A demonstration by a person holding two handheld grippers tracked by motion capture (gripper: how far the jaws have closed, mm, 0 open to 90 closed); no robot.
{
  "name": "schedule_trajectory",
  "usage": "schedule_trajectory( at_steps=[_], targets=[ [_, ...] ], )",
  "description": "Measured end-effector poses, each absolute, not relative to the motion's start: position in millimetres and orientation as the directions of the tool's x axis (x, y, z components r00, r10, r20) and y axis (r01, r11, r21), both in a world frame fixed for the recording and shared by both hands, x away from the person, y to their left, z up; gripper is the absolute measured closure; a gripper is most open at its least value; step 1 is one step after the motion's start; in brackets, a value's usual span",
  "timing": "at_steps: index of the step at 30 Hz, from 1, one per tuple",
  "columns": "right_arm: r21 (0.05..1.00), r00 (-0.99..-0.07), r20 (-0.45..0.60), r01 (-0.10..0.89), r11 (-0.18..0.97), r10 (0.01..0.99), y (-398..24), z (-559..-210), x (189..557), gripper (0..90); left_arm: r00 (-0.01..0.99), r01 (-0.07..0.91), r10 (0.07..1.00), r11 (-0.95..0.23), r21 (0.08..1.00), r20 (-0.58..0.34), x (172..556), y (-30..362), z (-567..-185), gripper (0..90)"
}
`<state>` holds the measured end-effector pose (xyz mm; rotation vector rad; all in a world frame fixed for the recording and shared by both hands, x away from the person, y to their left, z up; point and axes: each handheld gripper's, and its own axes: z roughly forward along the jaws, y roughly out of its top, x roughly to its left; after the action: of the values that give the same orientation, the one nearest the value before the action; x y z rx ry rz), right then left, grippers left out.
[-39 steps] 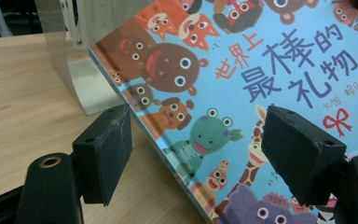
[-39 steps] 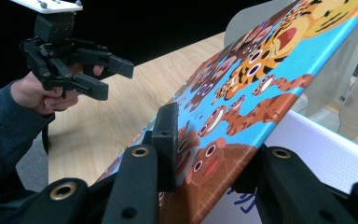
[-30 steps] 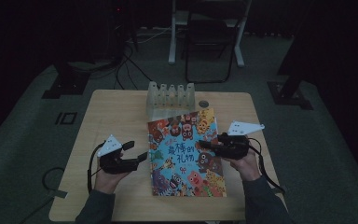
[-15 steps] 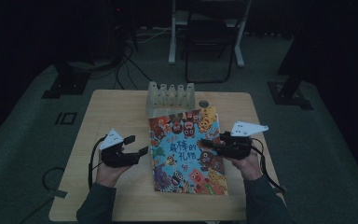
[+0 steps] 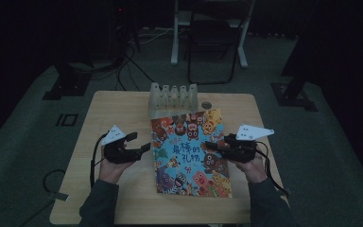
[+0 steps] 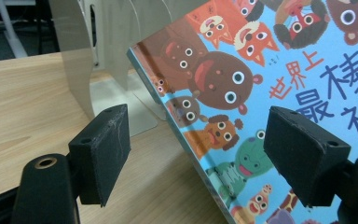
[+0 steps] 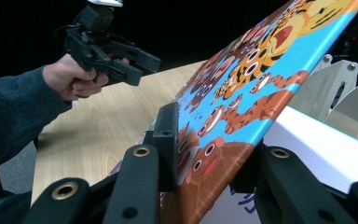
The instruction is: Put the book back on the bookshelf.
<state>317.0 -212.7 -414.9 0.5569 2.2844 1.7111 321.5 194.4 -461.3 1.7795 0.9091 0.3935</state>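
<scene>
A: Our right gripper (image 5: 213,146) is clamped on the book (image 5: 189,151). In the right gripper view the two black jaws pinch the cover and the pages beneath it, one pad (image 7: 168,140) flat on the printed animals.

B: And our left gripper (image 5: 139,144)?

A: Its jaws stand wide, having just opened a little further, with nothing held. In the left gripper view we see the book's left edge between the two pads (image 6: 105,156), but neither touches it. From the high view the gripper sits just left of the book, apart from it.

B: Where does the book lie?

A: In the middle of the table (image 5: 118,104), cover up, a bright blue cover crowded with cartoon animals and red and dark characters. Its right side is raised in our right gripper, so in that gripper's view the cover slopes steeply and the white page block shows under it. Its far edge is near the rack (image 5: 172,97).

B: What rack?

A: A pale divider rack at the far side of the table, just beyond the book's far edge. We cannot tell whether they touch.

B: Anything else?

A: A small round thing (image 5: 206,104) lies right of the rack. Our hands (image 5: 111,168) come in from the near edge, in dark sleeves.
</scene>
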Motion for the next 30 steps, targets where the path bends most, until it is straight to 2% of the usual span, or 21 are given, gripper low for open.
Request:
schedule_trajectory(
  at_steps=[14,23,30],
  targets=[
    [0.963,-0.912,0.003,0.113,0.244,0.41,-218,-418,311,69.4,0.681,0.417,0.706,-0.158,0.895,-0.193,343,179,-465,22.8],
    [0.967,-0.92,-0.014,0.088,0.24,0.393,-221,-420,307,69.4,0.691,0.494,0.665,-0.146,0.857,-0.285,361,175,-475,22.5],
    [0.968,-0.921,-0.011,0.088,0.236,0.389,-222,-420,308,69.4,0.721,0.508,0.604,-0.125,0.852,-0.341,365,173,-476,29.4]
  ],
)
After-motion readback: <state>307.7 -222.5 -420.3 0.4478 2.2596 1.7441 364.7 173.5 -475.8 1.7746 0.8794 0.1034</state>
